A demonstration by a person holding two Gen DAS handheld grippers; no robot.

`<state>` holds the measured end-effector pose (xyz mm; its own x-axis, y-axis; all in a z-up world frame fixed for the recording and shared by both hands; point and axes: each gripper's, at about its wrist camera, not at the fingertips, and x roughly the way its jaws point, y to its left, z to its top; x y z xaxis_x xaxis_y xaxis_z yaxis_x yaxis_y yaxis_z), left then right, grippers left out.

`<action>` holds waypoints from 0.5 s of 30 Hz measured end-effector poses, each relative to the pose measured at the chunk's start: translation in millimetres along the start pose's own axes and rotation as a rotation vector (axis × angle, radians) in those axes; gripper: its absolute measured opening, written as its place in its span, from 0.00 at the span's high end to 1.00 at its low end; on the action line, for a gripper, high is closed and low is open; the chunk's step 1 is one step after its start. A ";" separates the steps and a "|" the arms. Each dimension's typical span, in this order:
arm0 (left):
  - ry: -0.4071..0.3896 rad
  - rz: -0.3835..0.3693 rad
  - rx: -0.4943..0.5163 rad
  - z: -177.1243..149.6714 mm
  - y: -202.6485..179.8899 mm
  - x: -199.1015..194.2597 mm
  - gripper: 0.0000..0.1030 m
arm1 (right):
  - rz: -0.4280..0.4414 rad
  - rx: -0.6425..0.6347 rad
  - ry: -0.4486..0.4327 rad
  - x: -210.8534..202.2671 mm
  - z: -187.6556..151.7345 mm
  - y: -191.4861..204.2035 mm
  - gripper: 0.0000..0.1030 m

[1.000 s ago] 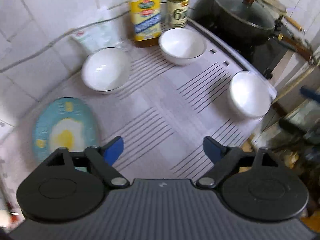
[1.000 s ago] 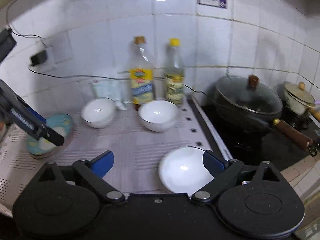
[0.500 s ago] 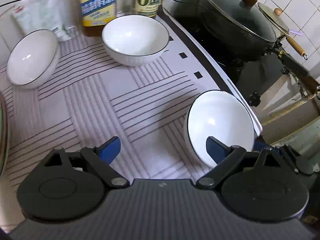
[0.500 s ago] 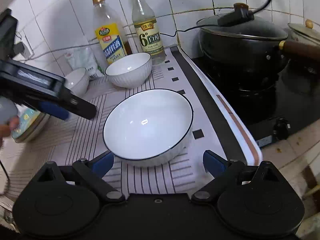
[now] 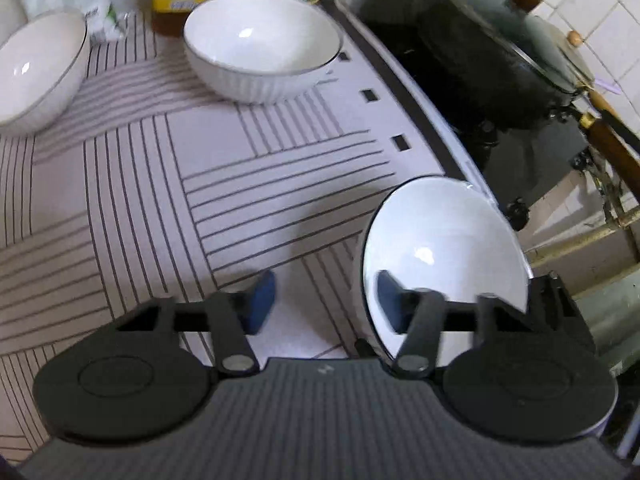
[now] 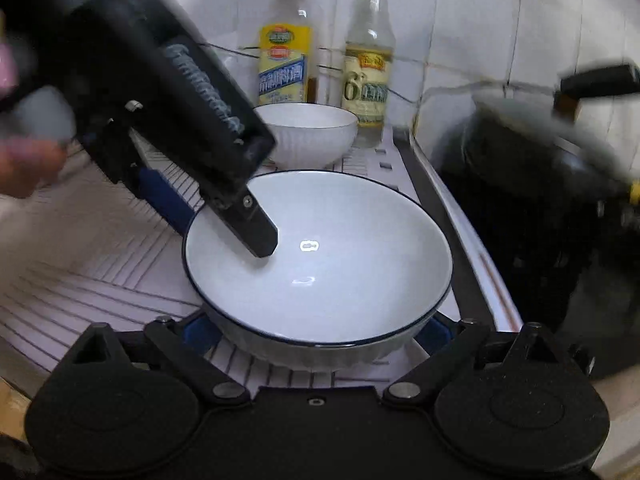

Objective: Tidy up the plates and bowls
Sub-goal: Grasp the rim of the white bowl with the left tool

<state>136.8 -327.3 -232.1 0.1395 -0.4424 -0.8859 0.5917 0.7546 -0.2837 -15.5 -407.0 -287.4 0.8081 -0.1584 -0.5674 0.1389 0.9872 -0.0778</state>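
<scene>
On the striped counter (image 5: 280, 184) you have stacked nothing yet: 3 white bowls sit apart, none nested. Your nearest bowl (image 6: 320, 256) lies by the counter's right edge, next to the stove. Your left claw (image 5: 326, 300) points steeply down and is closing astride that bowl's rim, 1 finger inside, 1 outside, pads not yet pressing. Your right claw (image 6: 316, 330) is spread wide, low around the bowl's near side, without gripping it.

2 bottles (image 6: 285, 60) by tiled wall, lidded black pot (image 5: 492, 44) on stove, striped mat (image 5: 224, 184)
</scene>
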 end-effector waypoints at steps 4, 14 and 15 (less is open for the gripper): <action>0.010 -0.106 -0.044 -1.1 7.2 0.7 0.81 | 0.006 0.031 -0.008 0.3 1.0 -0.1 0.05; 0.024 -0.047 0.063 -11.2 5.2 -20.2 0.89 | 0.049 0.001 0.023 -1.0 18.4 20.2 0.05; 0.019 -0.043 0.063 -11.6 7.8 -25.7 0.88 | 0.059 0.000 0.020 -3.0 21.6 23.0 0.05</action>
<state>128.6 -304.5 -215.8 0.0979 -0.4642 -0.8803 0.6456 0.7028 -0.2988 -2.3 -384.2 -269.8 0.8035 -0.0996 -0.5869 0.0917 0.9948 -0.0434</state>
